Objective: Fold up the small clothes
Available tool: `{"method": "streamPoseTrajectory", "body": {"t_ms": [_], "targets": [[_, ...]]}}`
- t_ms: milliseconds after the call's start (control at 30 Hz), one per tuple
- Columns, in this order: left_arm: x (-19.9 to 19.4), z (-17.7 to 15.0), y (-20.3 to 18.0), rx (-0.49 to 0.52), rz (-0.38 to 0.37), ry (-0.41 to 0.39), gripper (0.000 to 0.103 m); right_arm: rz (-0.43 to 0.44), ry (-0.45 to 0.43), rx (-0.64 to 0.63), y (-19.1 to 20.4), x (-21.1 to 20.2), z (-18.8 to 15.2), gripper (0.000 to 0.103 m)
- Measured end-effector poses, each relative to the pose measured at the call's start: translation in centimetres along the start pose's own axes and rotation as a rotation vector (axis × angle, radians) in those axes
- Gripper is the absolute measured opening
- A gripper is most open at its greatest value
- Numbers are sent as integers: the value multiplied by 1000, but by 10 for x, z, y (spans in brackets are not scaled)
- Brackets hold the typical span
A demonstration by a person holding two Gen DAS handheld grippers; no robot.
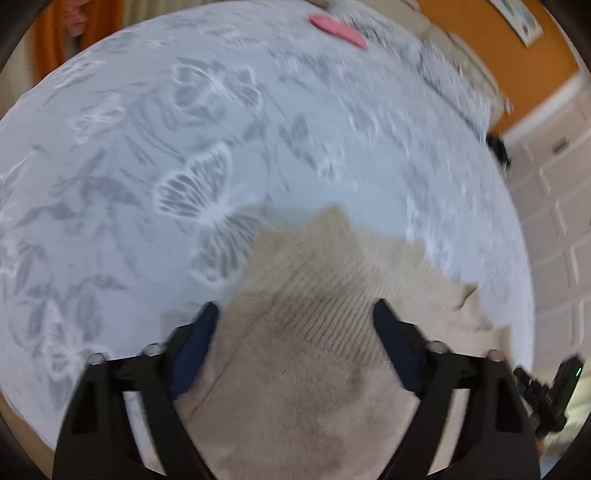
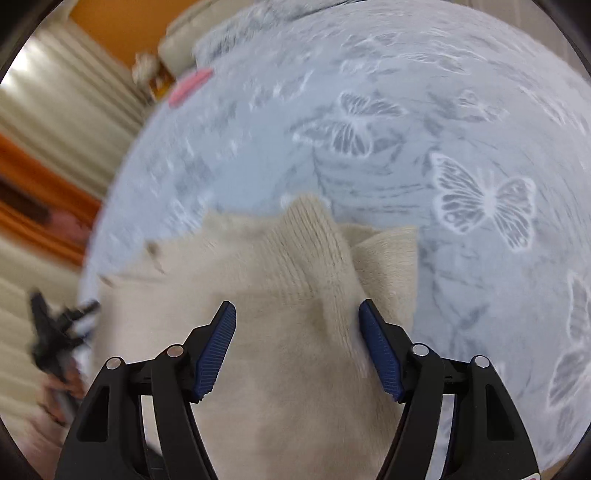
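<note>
A beige ribbed knit garment (image 1: 303, 251) lies crumpled on a pale blue bedspread with white butterflies (image 1: 147, 147). My left gripper (image 1: 295, 304) hovers just over the garment, open, its blue pads wide apart and pressing on nothing. In the right wrist view the same garment (image 2: 295, 240) shows a raised ribbed fold running toward the bedspread (image 2: 443, 129). My right gripper (image 2: 297, 303) is open as well. Its pads stand on either side of that fold, and I see no contact with the cloth.
A flat pink item (image 1: 338, 29) (image 2: 190, 86) lies at the far side of the bed near grey-patterned bedding. White panelled doors (image 1: 554, 221) and an orange wall stand beyond one bed edge. Pale curtains (image 2: 55, 92) hang beyond the other.
</note>
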State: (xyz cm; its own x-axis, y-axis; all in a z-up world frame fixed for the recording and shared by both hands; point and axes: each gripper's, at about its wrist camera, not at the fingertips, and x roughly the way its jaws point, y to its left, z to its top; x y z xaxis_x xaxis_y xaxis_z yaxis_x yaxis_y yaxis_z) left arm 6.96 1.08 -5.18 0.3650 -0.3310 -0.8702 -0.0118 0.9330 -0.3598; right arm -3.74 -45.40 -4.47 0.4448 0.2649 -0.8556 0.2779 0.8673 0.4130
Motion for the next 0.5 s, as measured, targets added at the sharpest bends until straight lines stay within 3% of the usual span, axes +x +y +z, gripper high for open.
{"method": "streamPoseTrajectory", "body": {"t_ms": [33, 67, 133, 233, 300, 333, 433, 500], "targets": [[5, 0, -4, 19, 19, 22, 27, -7, 24, -15, 3, 4, 1, 6], [3, 3, -5, 12, 28, 27, 11, 11, 22, -10, 7, 1, 4, 6], [-21, 10, -7, -38, -65, -40, 11, 80, -115, -16, 15, -36, 13, 6], [-50, 21, -13, -19, -83, -122, 11, 116, -238, 0, 12, -77, 18, 6], [-38, 26, -10, -22, -47, -103, 11, 62, -204, 31, -9, -60, 21, 6], [-25, 28, -6, -30, -19, -79, 11, 11, -142, 59, -26, -36, 23, 6], [17, 24, 12, -89, 34, 6, 11, -22, -12, 149, -57, 8, 14, 6], [10, 23, 12, -117, -1, -20, 11, 6, -49, 156, -54, -4, 14, 5]]}}
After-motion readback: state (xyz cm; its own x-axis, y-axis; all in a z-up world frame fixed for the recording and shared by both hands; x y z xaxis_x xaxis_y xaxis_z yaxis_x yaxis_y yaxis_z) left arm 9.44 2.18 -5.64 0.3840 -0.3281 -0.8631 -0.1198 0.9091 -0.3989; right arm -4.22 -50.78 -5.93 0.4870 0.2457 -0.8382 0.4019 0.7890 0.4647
